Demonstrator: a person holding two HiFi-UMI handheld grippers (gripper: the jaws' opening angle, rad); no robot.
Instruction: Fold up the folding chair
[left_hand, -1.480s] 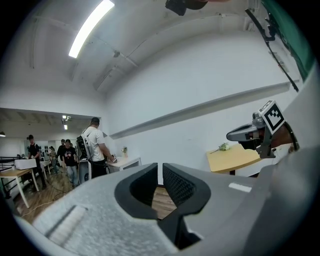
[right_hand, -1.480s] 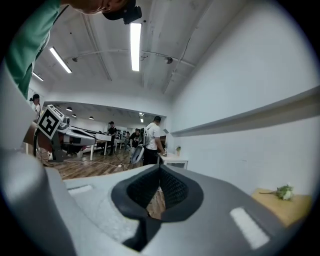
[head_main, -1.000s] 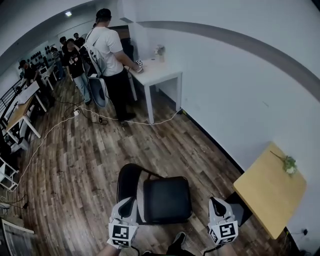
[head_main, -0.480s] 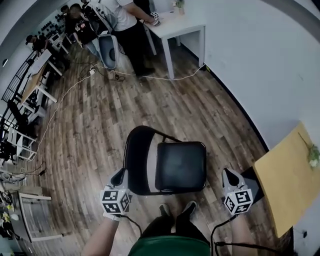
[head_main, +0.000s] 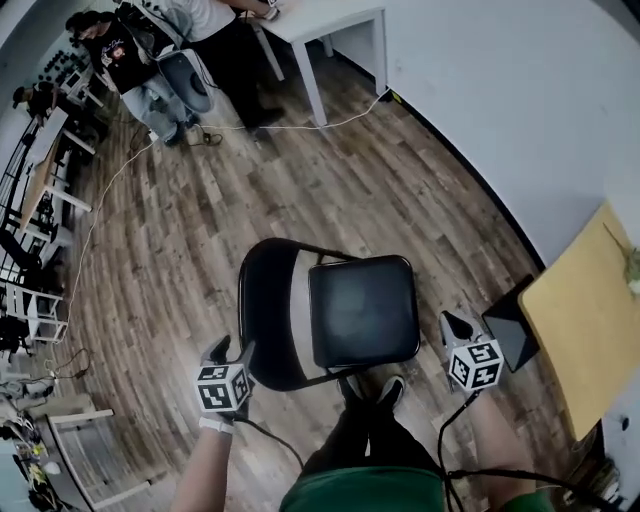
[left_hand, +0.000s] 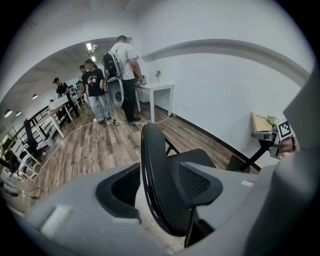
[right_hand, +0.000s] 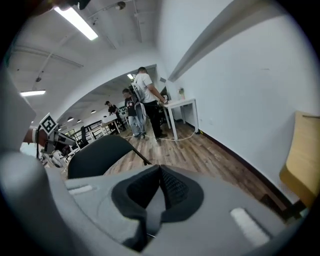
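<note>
A black folding chair (head_main: 363, 310) stands unfolded on the wood floor, its seat flat and its curved backrest (head_main: 265, 320) to the left. My left gripper (head_main: 232, 350) is at the backrest's near edge. In the left gripper view its jaws are opening, and the backrest rim (left_hand: 150, 150) stands between them with no pad pressing on it. My right gripper (head_main: 452, 322) hangs to the right of the seat, apart from it. In the right gripper view it (right_hand: 159, 187) is shut with nothing in it, and the chair (right_hand: 100, 155) is off to its left.
A yellow wooden table (head_main: 585, 320) with a black foot (head_main: 512, 325) stands close on the right against the white wall. A white table (head_main: 330, 20) and several people (head_main: 215, 40) are at the far end. A white cable (head_main: 120, 190) trails over the floor. My shoes (head_main: 370, 390) are just before the chair.
Both grippers have come down beside the chair, the left one up to the backrest. The left jaws have opened. The head view has tilted further down.
</note>
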